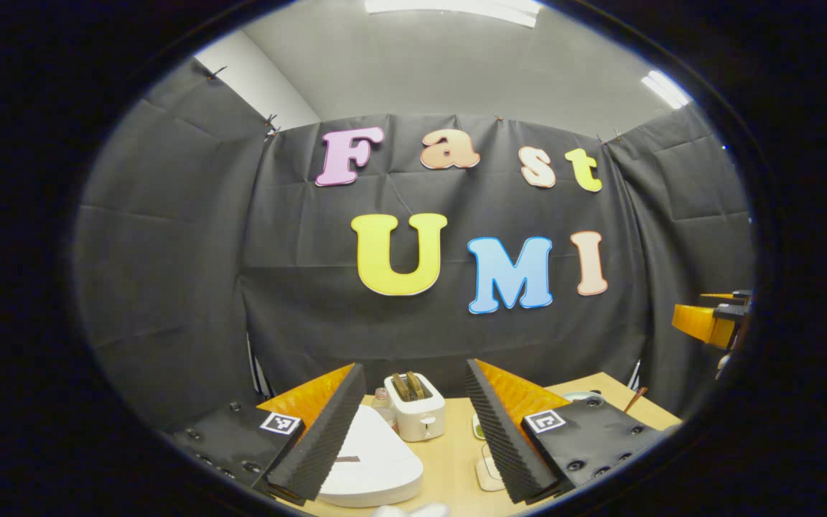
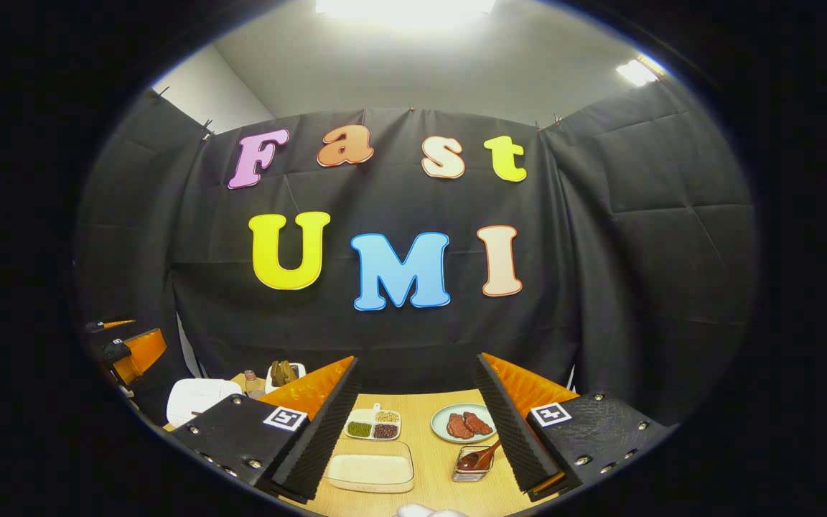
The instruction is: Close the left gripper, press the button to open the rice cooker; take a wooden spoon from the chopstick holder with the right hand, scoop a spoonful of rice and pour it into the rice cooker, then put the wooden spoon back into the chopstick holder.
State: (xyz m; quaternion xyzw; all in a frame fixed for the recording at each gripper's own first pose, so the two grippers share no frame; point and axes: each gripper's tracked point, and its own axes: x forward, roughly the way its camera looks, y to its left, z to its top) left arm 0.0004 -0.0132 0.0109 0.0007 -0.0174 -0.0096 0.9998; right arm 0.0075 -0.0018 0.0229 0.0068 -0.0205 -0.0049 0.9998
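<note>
The white rice cooker (image 1: pixel 374 463) sits with its lid down on the wooden table, just ahead of and below my left gripper (image 1: pixel 413 366). That gripper is open, with nothing between its fingers. My right gripper (image 2: pixel 417 359) is also open and empty, held above the table. Below it lies a clear container of rice (image 2: pixel 370 467). To that container's right stands a small chopstick holder (image 2: pixel 465 472) with the wooden spoon (image 2: pixel 484 454) leaning in it, close to the right finger (image 2: pixel 510 424). The rice cooker (image 2: pixel 198 398) also appears at the far left in the right gripper view.
A white toaster (image 1: pixel 417 406) with a small bottle (image 1: pixel 382 397) beside it stands behind the cooker. A divided dish of beans (image 2: pixel 372 424) and a green plate of meat (image 2: pixel 465 424) lie behind the rice container. Black cloth walls close off the table's far side.
</note>
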